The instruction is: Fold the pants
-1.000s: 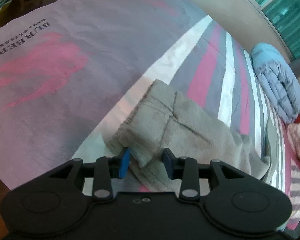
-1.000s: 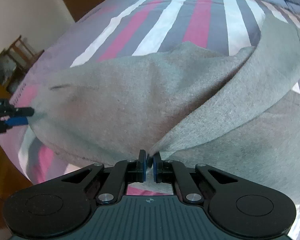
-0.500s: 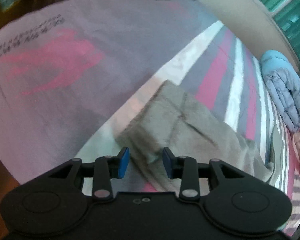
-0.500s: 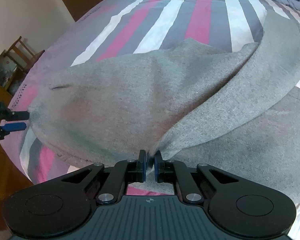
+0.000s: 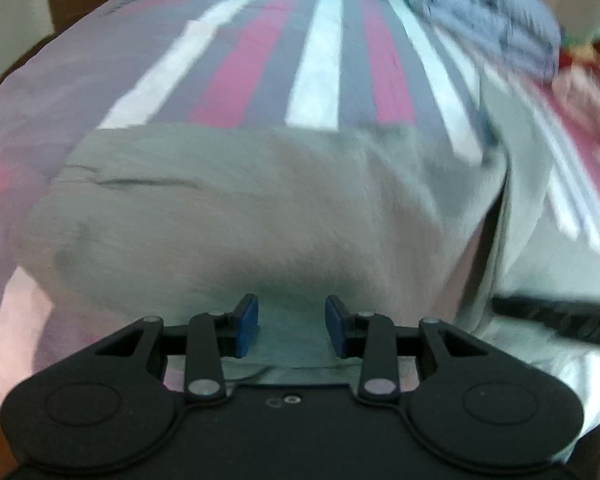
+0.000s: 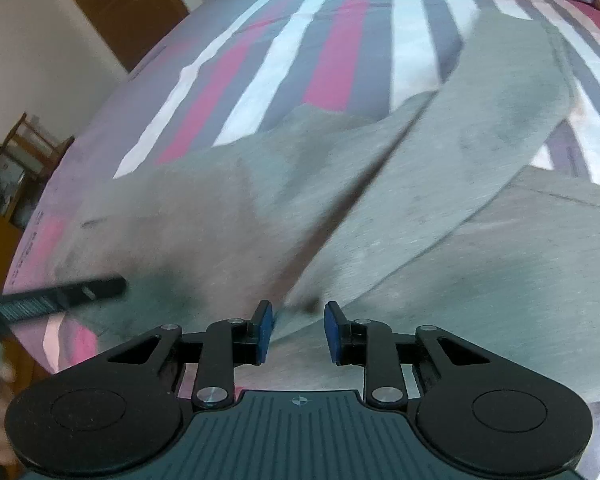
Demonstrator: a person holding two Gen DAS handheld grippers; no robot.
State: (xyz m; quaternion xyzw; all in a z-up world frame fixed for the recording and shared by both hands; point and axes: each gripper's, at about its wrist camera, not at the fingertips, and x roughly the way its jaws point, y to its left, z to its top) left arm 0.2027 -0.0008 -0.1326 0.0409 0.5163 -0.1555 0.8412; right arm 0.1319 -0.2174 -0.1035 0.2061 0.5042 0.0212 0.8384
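Near bed edge: right gripper opening, has released pants fold; left gripper part-open, seemingly empty, has swung across.

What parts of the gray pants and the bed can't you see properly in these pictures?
- Pants, left wrist view: smeared by motion blur, and the near edge is hidden behind the left gripper.
- Pants' right end, right wrist view: cut off by the picture's edge.
- Blue-gray quilt, left wrist view: too blurred for detail.
- Small print along the bedsheet edge, right wrist view: too small and blurred to read.
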